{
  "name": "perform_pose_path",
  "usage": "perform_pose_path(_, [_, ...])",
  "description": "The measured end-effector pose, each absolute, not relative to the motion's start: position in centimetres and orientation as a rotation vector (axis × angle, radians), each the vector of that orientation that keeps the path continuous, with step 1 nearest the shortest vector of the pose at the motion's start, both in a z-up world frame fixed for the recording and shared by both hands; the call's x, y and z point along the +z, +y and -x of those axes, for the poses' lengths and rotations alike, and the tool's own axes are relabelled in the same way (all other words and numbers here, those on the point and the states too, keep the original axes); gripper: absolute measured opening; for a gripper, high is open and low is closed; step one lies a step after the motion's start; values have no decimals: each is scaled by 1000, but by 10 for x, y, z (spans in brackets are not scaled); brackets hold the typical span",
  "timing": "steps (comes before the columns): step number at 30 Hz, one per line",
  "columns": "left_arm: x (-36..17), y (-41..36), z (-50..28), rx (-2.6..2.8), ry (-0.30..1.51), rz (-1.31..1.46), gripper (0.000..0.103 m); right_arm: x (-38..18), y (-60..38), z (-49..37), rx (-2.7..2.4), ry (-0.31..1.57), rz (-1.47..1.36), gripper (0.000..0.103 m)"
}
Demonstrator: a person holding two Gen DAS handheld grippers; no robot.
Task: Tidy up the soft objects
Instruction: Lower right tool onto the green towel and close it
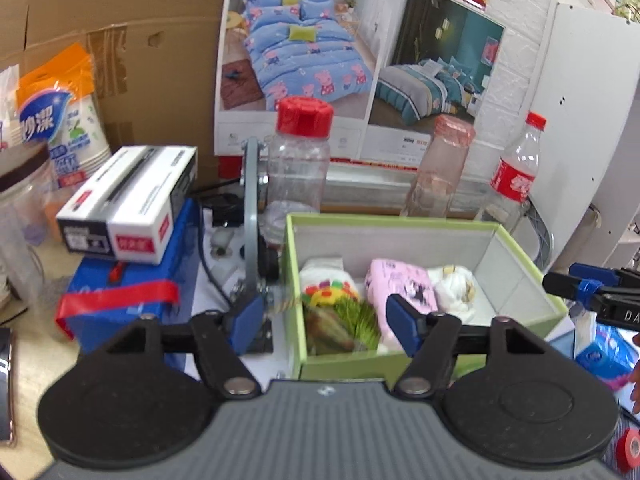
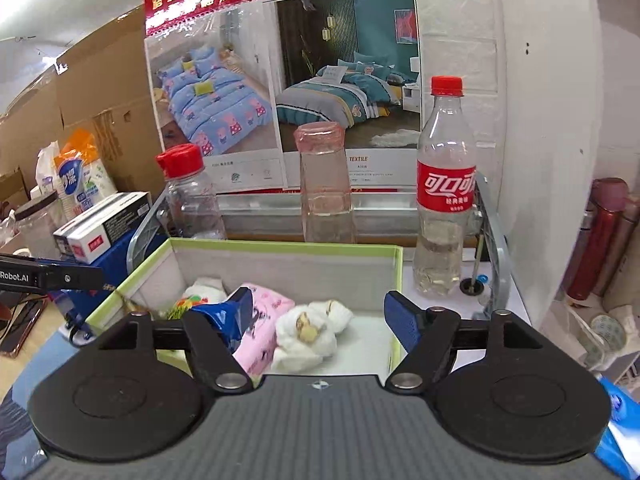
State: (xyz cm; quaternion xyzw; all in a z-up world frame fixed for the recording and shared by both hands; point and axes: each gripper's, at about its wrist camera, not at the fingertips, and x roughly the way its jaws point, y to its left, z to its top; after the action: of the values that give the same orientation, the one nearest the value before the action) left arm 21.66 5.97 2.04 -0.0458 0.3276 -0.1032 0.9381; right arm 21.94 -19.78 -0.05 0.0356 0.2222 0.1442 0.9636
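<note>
A green-rimmed open box (image 1: 400, 222) (image 2: 280, 246) holds soft things: a green and yellow plush toy (image 1: 344, 316), a pink tissue pack (image 1: 400, 288) (image 2: 262, 320) and a white crumpled cloth (image 1: 454, 286) (image 2: 310, 330). My left gripper (image 1: 326, 322) is open and empty, just above the box's near left corner. My right gripper (image 2: 324, 320) is open over the box's near side, above the pink pack and white cloth. A blue wrapper (image 2: 218, 316) lies by its left finger; I cannot tell if they touch. The right gripper's tips show in the left wrist view (image 1: 592, 292).
Behind the box stand a red-capped clear jar (image 1: 300, 152) (image 2: 192, 196), a pink-lidded clear bottle (image 1: 440, 164) (image 2: 326, 184) and a cola bottle (image 1: 516, 172) (image 2: 444, 188). A black and white carton (image 1: 128, 200) lies on a blue box (image 1: 120, 292) at the left. A blue tissue pack (image 1: 604, 352) lies right.
</note>
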Motion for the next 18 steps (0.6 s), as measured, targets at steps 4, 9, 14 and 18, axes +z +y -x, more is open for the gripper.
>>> perform_pose_path(4, [7,59,-193,-239,723,74,70,-11,-204,-199,276,476,-80,61])
perform_pose_path(9, [-15,55,-181,-237,801,35,71,-28,-216,-180,262,509,-110,62])
perform_pose_path(14, [-23,27,-183,-409,910,-7,71,-45,-232,-174,226,533,-156,62])
perform_pose_path(18, [-24,-1,-193,-476,947,-52,71,-48,-241,-173,210,529,-175,63])
